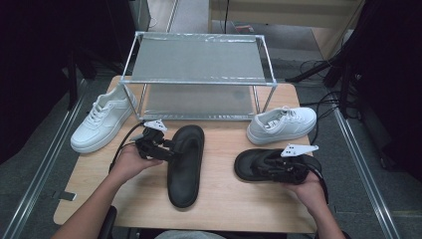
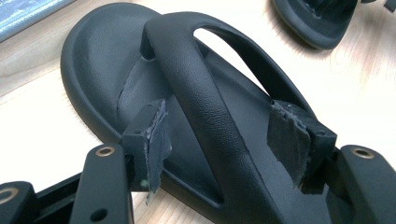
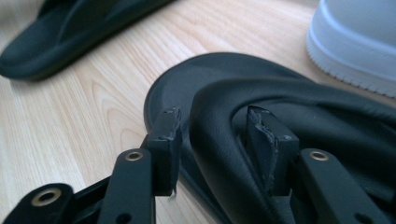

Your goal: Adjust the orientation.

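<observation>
We count two black sandals, two white sneakers (image 1: 102, 121) and one rack (image 1: 199, 57) on the table (image 1: 219, 199). From above we see both sneakers; close up, our left gripper (image 2: 224, 140) stands wide around the left sandal (image 2: 201, 107) strap, and our right gripper (image 3: 215, 135) narrows around the right sandal (image 3: 289, 112) strap, pads almost touching.

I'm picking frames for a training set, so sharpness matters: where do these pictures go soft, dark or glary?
High view: table evenly lit, surroundings at both sides nearly black, mild sheen on the metal shelf. Left gripper view: black sandal and its strap crisp, the other sandal at the top edge slightly soft. Right gripper view: jaws and strap fairly sharp, white sneaker and far sandal blurred.
</observation>
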### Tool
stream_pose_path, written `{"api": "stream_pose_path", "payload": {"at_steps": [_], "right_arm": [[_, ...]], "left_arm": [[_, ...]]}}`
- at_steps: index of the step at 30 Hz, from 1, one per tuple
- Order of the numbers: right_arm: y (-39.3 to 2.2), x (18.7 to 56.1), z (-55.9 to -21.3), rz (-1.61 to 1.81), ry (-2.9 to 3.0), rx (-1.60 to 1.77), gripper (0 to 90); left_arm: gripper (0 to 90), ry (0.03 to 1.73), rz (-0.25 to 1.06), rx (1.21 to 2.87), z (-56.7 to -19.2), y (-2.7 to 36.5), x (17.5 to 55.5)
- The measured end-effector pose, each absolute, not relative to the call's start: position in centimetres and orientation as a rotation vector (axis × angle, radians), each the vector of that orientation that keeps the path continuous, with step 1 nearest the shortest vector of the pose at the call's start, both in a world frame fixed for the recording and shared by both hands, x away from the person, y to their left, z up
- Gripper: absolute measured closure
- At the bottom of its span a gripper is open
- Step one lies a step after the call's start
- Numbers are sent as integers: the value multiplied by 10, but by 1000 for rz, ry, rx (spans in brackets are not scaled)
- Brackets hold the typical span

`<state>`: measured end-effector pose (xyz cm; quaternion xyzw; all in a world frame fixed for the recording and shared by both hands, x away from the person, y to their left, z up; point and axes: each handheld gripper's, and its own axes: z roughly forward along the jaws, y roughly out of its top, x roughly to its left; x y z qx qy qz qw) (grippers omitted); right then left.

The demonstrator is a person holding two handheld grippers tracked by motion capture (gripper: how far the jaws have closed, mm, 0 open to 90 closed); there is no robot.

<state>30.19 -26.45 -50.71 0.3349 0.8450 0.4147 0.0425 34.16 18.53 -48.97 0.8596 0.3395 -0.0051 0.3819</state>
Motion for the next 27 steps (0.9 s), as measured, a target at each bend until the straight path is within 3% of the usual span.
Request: {"api": "stream_pose_path", "payload": {"at_steps": [11, 27], "right_arm": [[-257, 302, -509, 1199, 2618, 988, 696], [-234, 294, -491, 1227, 2536, 1132, 720]], "left_arm": [[388, 866, -14, 2197, -490, 185, 342], [388, 876, -14, 2195, -490, 187, 342]]}}
